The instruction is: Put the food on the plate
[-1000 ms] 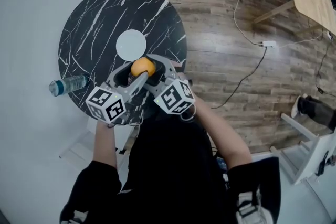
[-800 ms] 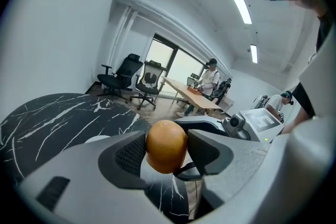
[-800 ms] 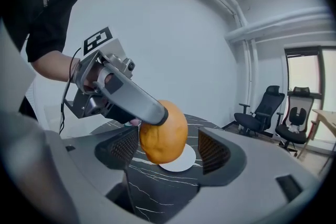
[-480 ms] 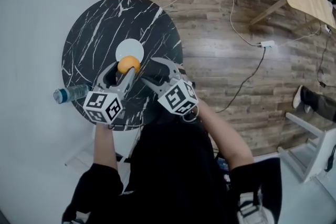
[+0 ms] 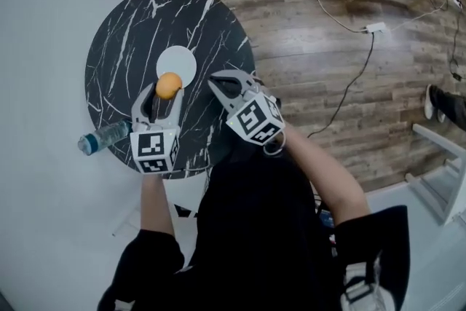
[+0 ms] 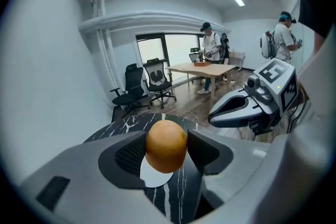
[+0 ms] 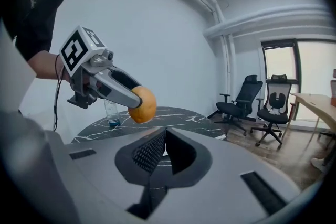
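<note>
Jaws of the left gripper [image 5: 166, 94] pinch an orange [image 6: 166, 145] between their ribbed pads, one pad on each flank. Jaws of the right gripper [image 7: 164, 148] are pressed together with nothing between them. The right gripper lies at three o'clock of the left one, near it but apart, and plays no part in the hold.

Beyond the jaws, the orange hangs in the air above a round black marbled table [image 5: 120, 33], clear of the top, as the right gripper view shows. From the head view it overlaps the six o'clock rim of a small white plate [image 5: 177, 60] near the table's centre. A water bottle [image 5: 102, 136] lies on its side at the table's eight o'clock edge, well apart from the plate. Farther off are a wooden floor [image 5: 306, 25] with a trailing cable [image 5: 342, 95], office chairs [image 6: 149, 81] and standing people [image 6: 212, 50].

Progress: the fruit is picked up and carried to the plate, but it is not set down. Lowering it and spreading the jaws remain.

Limits of view: the orange hides part of the plate in the left gripper view. It seems to sit over the near rim, not the centre, but no view settles this. No other food shows on the table.
</note>
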`<state>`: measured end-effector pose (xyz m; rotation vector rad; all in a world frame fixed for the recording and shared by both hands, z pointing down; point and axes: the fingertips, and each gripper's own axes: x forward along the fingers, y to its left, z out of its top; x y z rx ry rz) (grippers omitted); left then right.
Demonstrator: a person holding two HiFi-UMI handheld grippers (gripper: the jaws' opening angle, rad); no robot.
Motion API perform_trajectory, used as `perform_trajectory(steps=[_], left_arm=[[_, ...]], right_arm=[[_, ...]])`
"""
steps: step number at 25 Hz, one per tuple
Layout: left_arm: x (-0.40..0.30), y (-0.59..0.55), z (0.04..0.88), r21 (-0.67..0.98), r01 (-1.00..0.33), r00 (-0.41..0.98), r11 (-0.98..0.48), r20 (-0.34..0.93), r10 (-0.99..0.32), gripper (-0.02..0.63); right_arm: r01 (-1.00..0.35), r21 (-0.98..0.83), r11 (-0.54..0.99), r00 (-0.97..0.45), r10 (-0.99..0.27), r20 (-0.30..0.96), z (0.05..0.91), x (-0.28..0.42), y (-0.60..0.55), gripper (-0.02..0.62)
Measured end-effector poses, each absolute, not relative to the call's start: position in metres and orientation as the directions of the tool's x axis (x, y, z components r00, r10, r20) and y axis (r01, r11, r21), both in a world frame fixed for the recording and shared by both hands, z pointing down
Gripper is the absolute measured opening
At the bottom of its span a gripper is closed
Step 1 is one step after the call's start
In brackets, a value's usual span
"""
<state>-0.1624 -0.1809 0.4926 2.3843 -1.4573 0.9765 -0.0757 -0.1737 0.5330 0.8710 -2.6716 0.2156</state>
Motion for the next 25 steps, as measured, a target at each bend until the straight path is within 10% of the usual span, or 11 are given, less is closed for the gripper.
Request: perform_trajectory(steps=[25], left_arm=[[-0.205, -0.236, 0.608, -0.503, -0.631, 0.068, -0.591, 0.722, -0.688, 0.245]], right_arm=[[-0.655, -0.207, 0.727, -0.733, -0.545, 0.406, 0.601, -0.096, -0.202, -0.003]])
